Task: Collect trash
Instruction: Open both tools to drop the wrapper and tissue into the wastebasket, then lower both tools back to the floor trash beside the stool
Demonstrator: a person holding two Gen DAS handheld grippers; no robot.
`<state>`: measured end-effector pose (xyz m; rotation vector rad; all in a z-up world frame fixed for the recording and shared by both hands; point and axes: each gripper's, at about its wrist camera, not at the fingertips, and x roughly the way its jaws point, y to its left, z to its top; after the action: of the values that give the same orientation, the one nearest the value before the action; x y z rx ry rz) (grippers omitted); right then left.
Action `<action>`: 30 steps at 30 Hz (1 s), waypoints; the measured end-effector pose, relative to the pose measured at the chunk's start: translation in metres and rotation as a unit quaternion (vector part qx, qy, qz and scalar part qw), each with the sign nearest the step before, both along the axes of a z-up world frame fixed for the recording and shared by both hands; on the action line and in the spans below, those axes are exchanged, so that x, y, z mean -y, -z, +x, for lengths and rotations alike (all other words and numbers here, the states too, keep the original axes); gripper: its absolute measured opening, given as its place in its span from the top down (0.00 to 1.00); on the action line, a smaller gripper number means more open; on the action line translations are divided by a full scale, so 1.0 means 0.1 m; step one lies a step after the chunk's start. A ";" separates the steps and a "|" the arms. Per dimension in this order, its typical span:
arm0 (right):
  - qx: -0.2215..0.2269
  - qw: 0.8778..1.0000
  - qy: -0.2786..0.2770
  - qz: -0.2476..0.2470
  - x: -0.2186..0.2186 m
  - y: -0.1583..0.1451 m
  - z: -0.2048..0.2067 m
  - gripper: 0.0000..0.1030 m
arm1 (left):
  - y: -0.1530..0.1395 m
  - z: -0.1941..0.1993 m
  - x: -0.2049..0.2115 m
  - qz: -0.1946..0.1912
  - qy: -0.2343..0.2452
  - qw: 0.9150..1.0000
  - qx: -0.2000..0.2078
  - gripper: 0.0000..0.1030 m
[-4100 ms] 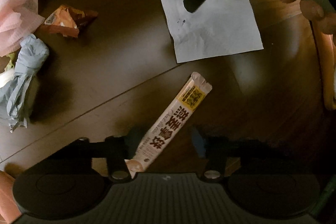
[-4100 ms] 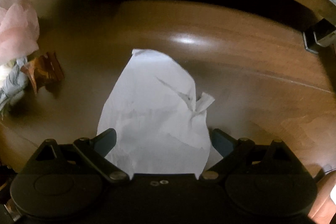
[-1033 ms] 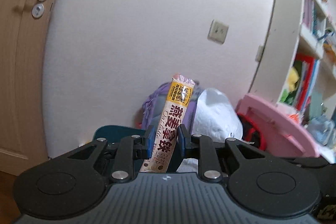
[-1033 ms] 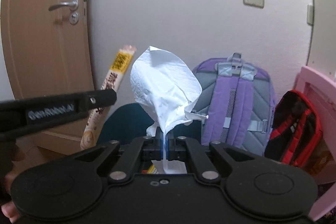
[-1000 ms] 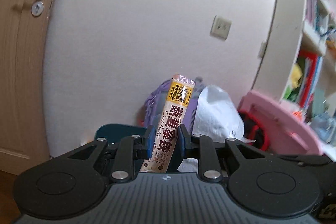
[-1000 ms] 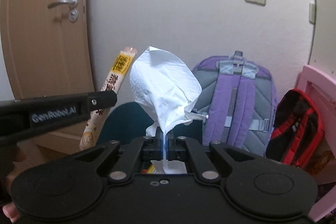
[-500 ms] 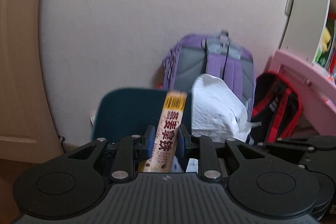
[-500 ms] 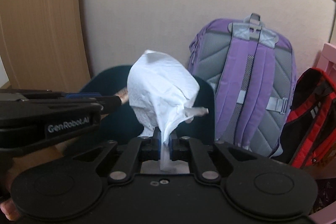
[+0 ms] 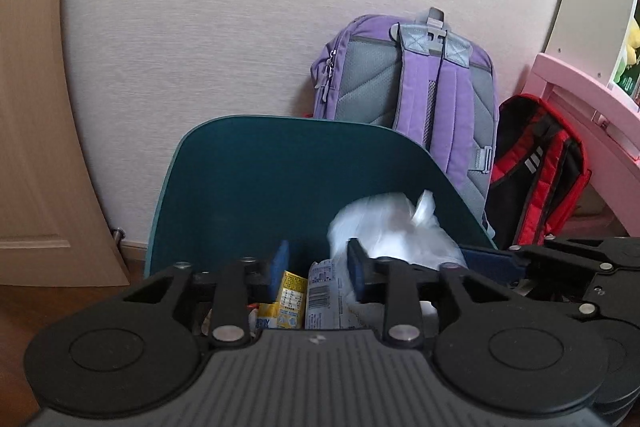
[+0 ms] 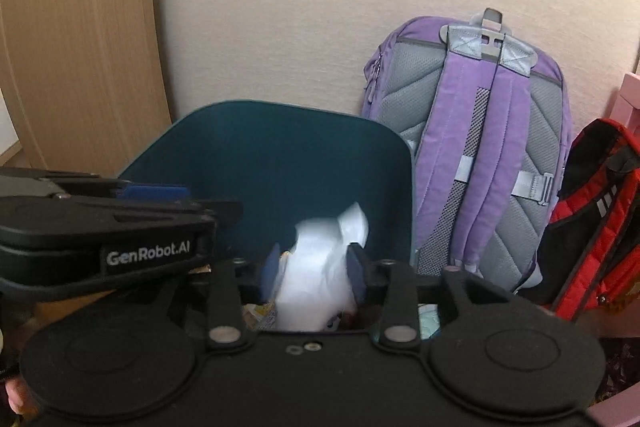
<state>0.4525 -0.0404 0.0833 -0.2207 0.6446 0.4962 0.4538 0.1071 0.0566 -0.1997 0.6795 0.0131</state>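
Both grippers hang over a teal trash bin [image 9: 256, 171] that stands by the wall; it also shows in the right wrist view [image 10: 280, 155]. My left gripper [image 9: 318, 263] is open and empty; the drink stick wrapper is no longer between its fingers. Packets of trash [image 9: 308, 295] lie in the bin below it. My right gripper [image 10: 312, 267] is open, and the white tissue [image 10: 316, 267], blurred, sits loose between its fingers, dropping into the bin. The tissue also shows in the left wrist view [image 9: 392, 231].
A purple backpack [image 10: 476, 131] leans on the wall right of the bin, with a red and black bag [image 10: 592, 211] beside it. Pink furniture [image 9: 592, 107] is at far right. A wooden door [image 10: 76, 27] is on the left.
Both grippers tipped down over the bin and opened. The left one let go of the stick wrapper, which dropped out of sight. The right one released the tissue, which is falling.
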 end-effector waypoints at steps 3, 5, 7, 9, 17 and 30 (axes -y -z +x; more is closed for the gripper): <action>0.005 1.000 0.000 0.005 0.05 -0.08 -0.11 0.54 | -0.07 -0.12 -0.01 0.003 -0.008 1.000 0.016 0.39; 0.009 1.000 0.001 0.005 0.10 -0.14 -0.19 0.51 | -0.13 -0.20 0.02 0.004 -0.004 1.000 0.021 0.39; 0.013 1.000 0.000 0.008 0.16 -0.21 -0.30 0.47 | -0.20 -0.30 0.04 0.009 -0.005 1.000 0.025 0.39; 0.015 1.000 0.000 0.014 0.23 -0.27 -0.40 0.45 | -0.29 -0.42 0.07 0.008 -0.005 0.999 0.031 0.33; 0.024 0.999 -0.008 0.032 0.43 -0.45 -0.94 0.38 | -0.55 -1.02 0.14 0.015 -0.006 0.998 0.054 0.23; 0.025 0.998 -0.019 0.053 0.64 -0.41 -1.66 0.27 | -0.62 -1.89 0.25 0.026 0.019 0.998 0.062 0.22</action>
<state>0.2867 -0.1042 0.1239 -0.1446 0.5650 0.5573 0.2643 0.0822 0.1184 -0.1372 0.5595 -0.0178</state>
